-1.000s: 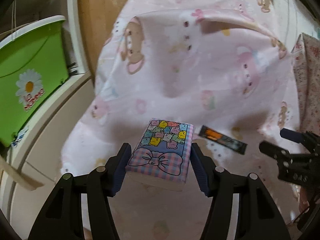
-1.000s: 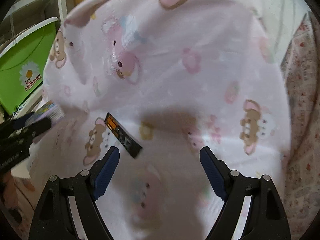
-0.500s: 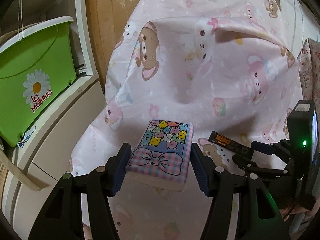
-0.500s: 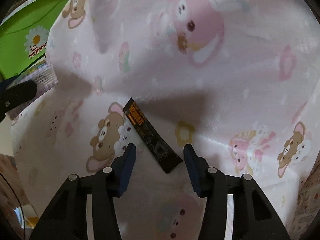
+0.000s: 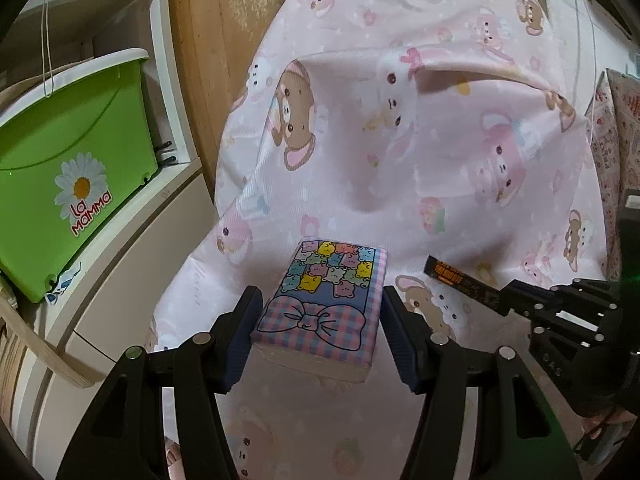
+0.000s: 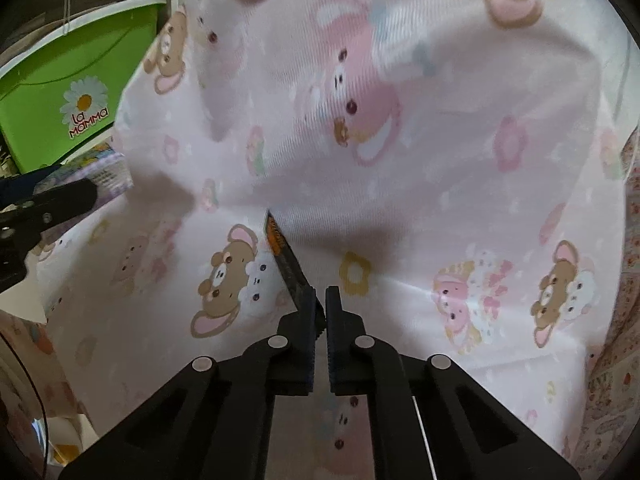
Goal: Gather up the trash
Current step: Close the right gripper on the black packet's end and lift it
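The right tongs (image 6: 320, 300) have just been closing and now pinch the near end of the dark wrapper (image 6: 286, 258), which lies on the pink bear-print bedsheet (image 6: 440, 140). Its long axis runs from the pads up toward eleven o'clock in the right wrist view. The left tongs (image 5: 320, 328) grip a pastel tissue pack (image 5: 328, 300) by its two long sides; from there the wrapper (image 5: 460, 280) sits at about three o'clock. The right hand is the nearer, so the lift looks to be its job.
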